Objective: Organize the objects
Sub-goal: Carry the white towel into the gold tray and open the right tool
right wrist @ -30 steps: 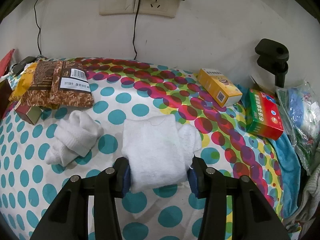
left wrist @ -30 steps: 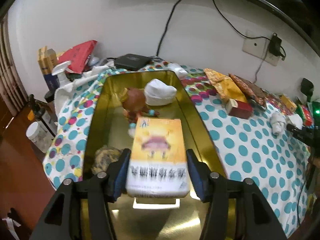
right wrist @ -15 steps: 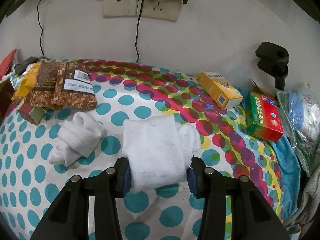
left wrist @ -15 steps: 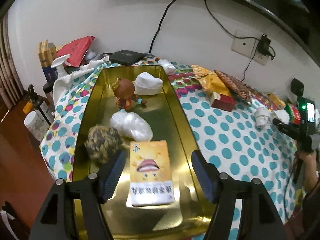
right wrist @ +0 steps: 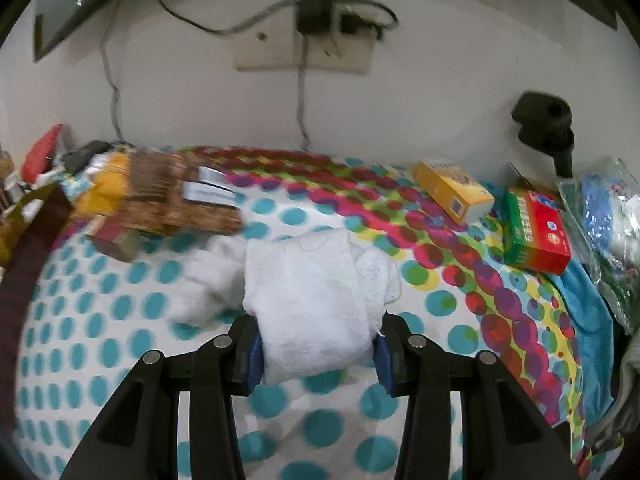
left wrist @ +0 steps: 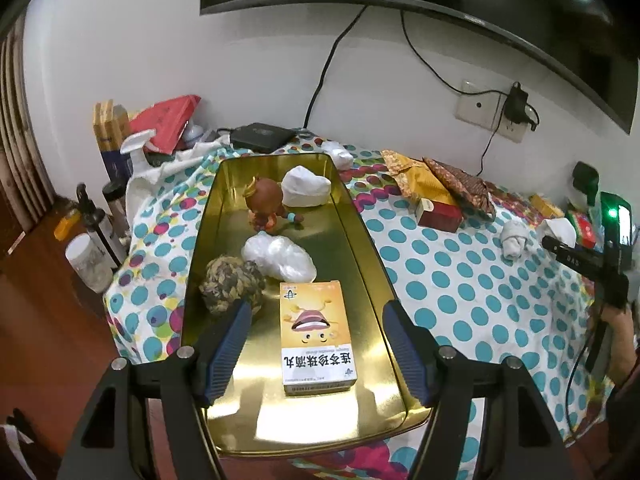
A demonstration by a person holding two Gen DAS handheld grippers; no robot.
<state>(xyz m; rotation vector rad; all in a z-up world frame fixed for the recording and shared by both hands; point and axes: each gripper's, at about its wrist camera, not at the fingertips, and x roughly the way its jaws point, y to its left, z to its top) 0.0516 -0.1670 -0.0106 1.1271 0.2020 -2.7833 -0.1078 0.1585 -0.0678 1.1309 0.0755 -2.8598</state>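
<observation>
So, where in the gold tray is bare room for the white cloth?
Free patches in the gold tray: the near end below the yellow box, and the right strip beside the plastic bag. The far end is crowded around the figurine.

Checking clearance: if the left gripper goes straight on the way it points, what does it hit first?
Probably the yellow medicine box, lying flat in the gold tray between the open left gripper fingers. Depth is unclear; beyond it lies the white plastic bundle.

Dim indoor light, fisheye-bent edges, right view motion-blurred leftward.
</observation>
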